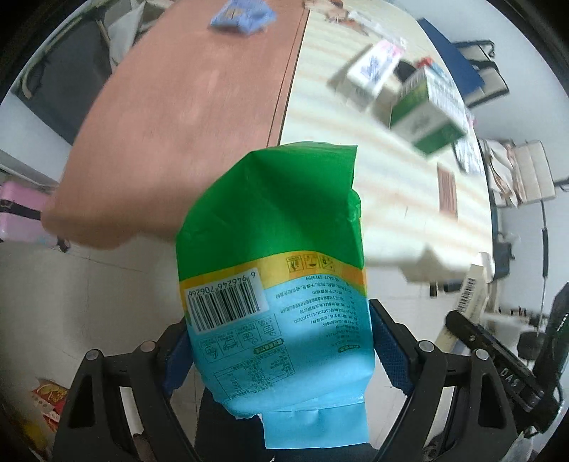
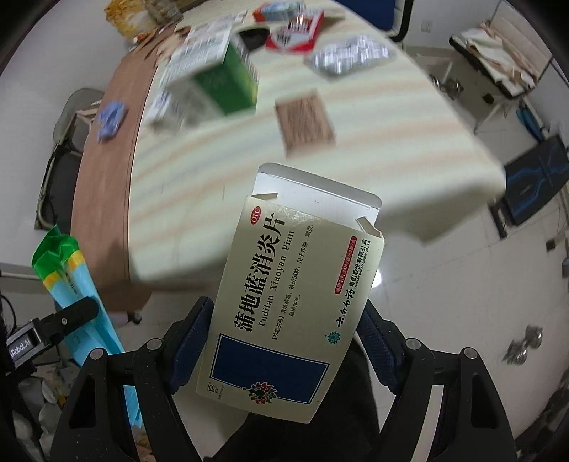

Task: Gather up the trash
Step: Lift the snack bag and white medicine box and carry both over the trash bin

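A green, yellow and light-blue snack bag [image 1: 274,270] with a barcode hangs off the table, and my left gripper [image 1: 277,320] is shut on its lower part. My right gripper [image 2: 286,305] is shut on a cream medicine box [image 2: 291,298] with a dark blue panel and its top flap open. Both are held in the air in front of the table's near edge. The bag [image 2: 60,263] and a left finger [image 2: 71,312] also show at the left of the right wrist view. The box [image 1: 469,295] shows at the right edge of the left wrist view.
On the cream striped table [image 2: 373,152] lie a green carton [image 2: 220,81], a brown card [image 2: 304,121], silver blister packs [image 2: 348,55] and a red box [image 2: 295,33]. A blue packet [image 1: 242,16] lies on the brown table [image 1: 185,106]. Wrappers [image 1: 46,398] lie on the floor.
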### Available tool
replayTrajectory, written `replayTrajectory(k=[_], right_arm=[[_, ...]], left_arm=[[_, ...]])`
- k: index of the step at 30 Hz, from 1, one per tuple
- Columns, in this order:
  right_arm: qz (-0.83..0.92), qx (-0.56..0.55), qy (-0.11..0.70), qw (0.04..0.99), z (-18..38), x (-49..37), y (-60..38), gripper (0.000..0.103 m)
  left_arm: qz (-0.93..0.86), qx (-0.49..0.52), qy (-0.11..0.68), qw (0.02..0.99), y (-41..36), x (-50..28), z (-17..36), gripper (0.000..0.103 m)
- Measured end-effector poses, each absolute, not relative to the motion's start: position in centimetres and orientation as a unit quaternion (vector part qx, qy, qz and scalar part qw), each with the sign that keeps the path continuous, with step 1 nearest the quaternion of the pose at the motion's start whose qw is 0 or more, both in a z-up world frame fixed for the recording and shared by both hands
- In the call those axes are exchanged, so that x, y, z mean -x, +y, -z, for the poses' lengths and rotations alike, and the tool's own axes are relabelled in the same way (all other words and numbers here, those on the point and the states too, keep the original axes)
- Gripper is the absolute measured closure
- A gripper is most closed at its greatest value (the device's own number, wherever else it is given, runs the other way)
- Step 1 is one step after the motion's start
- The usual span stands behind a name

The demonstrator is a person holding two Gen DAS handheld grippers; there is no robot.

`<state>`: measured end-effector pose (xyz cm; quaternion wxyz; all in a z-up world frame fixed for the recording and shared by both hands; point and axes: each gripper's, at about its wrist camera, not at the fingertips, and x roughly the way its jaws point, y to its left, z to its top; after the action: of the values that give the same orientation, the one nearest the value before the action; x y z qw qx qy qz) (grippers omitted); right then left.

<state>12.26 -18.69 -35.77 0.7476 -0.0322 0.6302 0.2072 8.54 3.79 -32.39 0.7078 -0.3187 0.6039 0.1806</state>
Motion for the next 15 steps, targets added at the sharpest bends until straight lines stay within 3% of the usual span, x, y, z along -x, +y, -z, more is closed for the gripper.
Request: replayTrajectory(k=[7,15], right_arm=[[-0.188,0.02,0.682,0.706,47.5,-4.6,-19.8,0.022],[-0.187,0.019,0.715,0.674,63.8,-2.8,-18.9,0.022]], left_arm=[[-0.148,0.337,0.65,0.666,3.8,-2.1,43.1,0.017],[-0.136,0.365,0.679,0.623,7.1,-1.4,60.2,0.016]])
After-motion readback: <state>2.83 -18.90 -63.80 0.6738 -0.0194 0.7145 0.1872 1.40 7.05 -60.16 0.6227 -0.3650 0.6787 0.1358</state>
